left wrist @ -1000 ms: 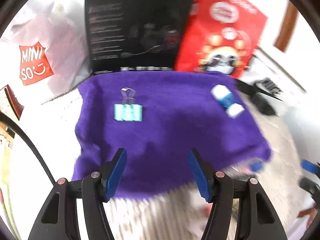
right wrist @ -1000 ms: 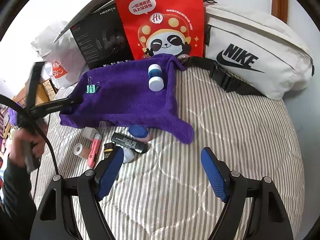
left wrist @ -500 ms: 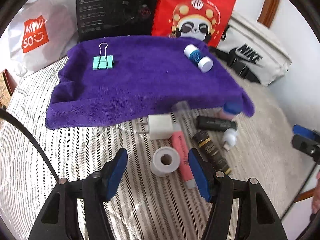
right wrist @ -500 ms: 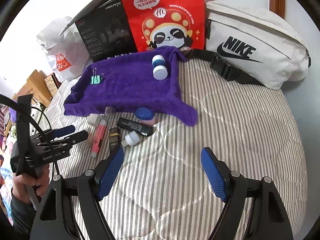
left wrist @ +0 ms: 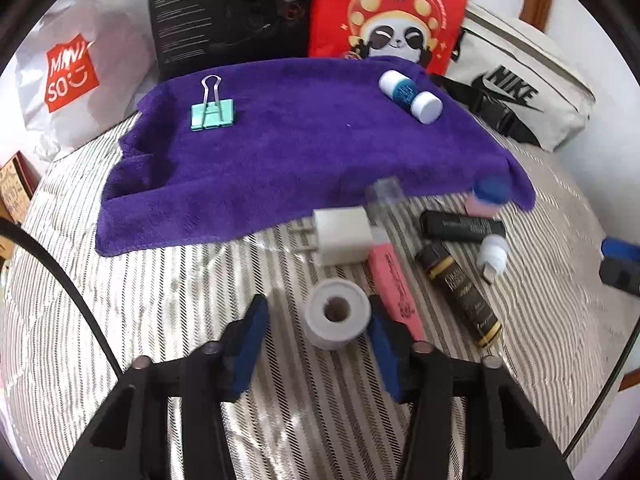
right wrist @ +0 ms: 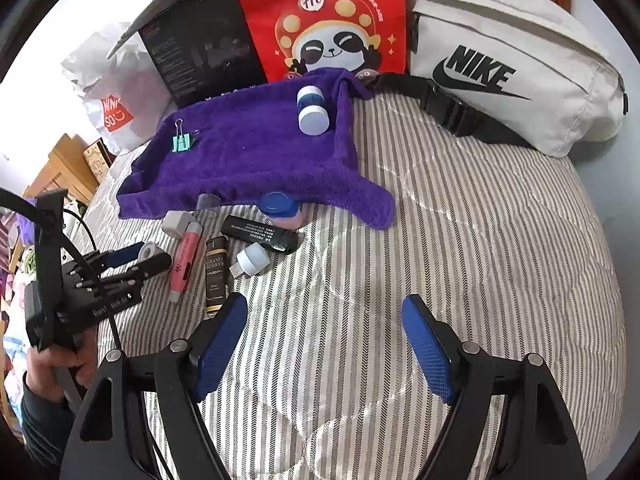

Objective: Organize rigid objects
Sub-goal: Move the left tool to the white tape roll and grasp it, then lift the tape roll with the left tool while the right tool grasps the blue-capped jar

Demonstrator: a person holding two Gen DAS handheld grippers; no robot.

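Now, in the left wrist view, the left claw is closing around the white tape roll, which lies on the striped bed between the pads; the right pad is against it, the left not yet. It should close squarely across the roll's round sides, clear of the pink tube just beside it, then lift straight up towards the purple towel. From the right wrist view, the right claw hangs released over bare quilt, grasping nothing.
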